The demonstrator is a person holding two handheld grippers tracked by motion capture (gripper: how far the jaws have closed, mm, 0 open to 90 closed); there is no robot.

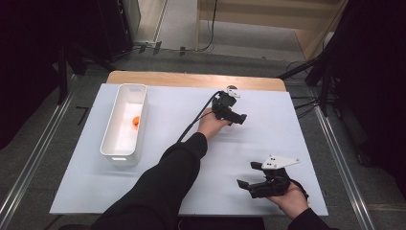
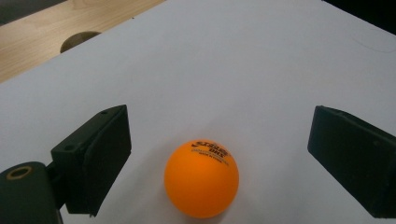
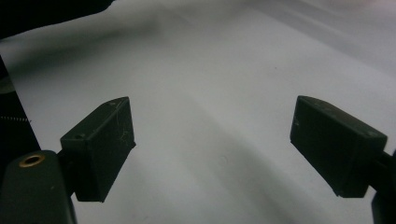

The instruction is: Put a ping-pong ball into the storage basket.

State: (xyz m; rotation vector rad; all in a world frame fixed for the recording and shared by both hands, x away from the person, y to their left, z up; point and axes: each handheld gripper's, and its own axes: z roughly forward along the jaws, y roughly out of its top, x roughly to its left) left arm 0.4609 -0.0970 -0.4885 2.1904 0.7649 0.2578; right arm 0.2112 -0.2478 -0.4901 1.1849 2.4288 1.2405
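An orange ping-pong ball [image 2: 201, 178] with black print lies on the white sheet between the two jaws of my left gripper [image 2: 219, 119]. The jaws stand wide apart and neither pad touches the ball. In the high view the left gripper [image 1: 238, 116] is reached out to the middle back of the table, pointing right. A second orange ball [image 1: 136, 120] lies inside the white bin [image 1: 111, 152] at the left. My right gripper [image 1: 249, 175] rests near the front right edge, open, with only bare sheet between its jaws [image 3: 212, 105].
A white sheet [image 1: 268, 139] covers most of the table. A strip of bare wood [image 1: 191, 79] runs along the back edge, with a round hole [image 2: 79, 39] in it. The left arm's black sleeve [image 1: 163, 182] crosses the front middle.
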